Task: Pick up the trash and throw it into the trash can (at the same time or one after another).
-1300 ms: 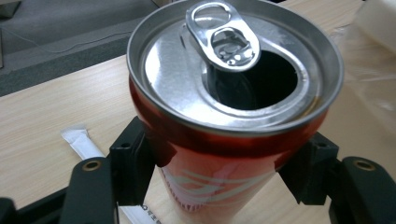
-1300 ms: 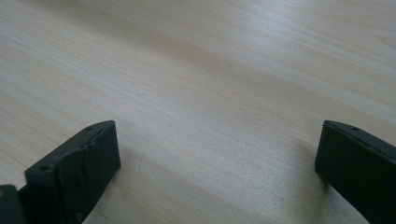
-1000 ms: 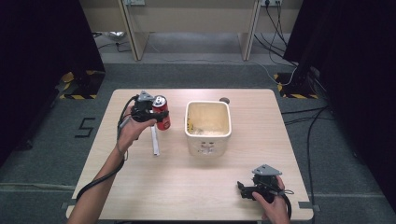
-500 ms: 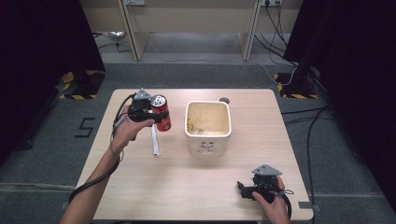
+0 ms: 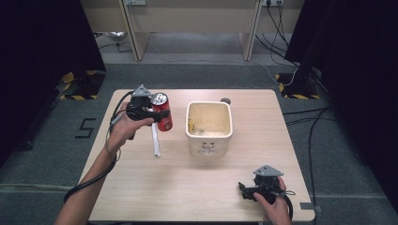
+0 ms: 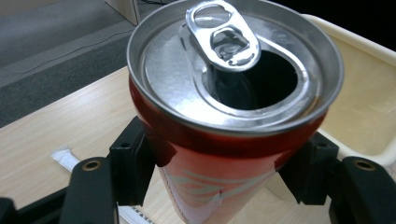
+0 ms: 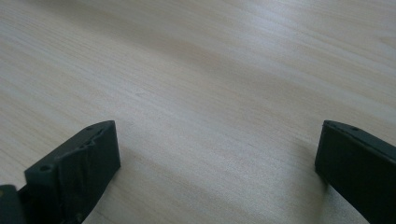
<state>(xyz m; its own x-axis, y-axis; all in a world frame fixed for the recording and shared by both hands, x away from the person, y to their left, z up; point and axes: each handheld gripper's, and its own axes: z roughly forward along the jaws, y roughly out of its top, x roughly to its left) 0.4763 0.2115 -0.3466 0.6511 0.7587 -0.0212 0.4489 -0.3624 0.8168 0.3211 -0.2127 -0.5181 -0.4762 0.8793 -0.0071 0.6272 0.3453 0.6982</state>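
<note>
Grey carpet surrounds a pale wooden worktop (image 5: 141, 187), with desk legs and cables beyond its far edge; on it, near the centre, stands a cream tub (image 5: 209, 127), open at the top. At about nine o'clock from the tub, the left gripper (image 5: 159, 114) has a red can (image 5: 162, 111) clamped between its jaws, partly open to the can's width, their pads pressed on either side of its body; in the left gripper view the can (image 6: 233, 107) tilts toward the camera, its tab lifted and its mouth open, the tub's rim (image 6: 373, 60) just behind it. A white strip (image 5: 154, 140) lies flat on the worktop at six o'clock from the can. At five o'clock from the tub, near the worktop's front edge, the right gripper (image 5: 243, 188) sits low, its jaws wide apart with nothing but bare wood (image 7: 210, 84) between them.
</note>
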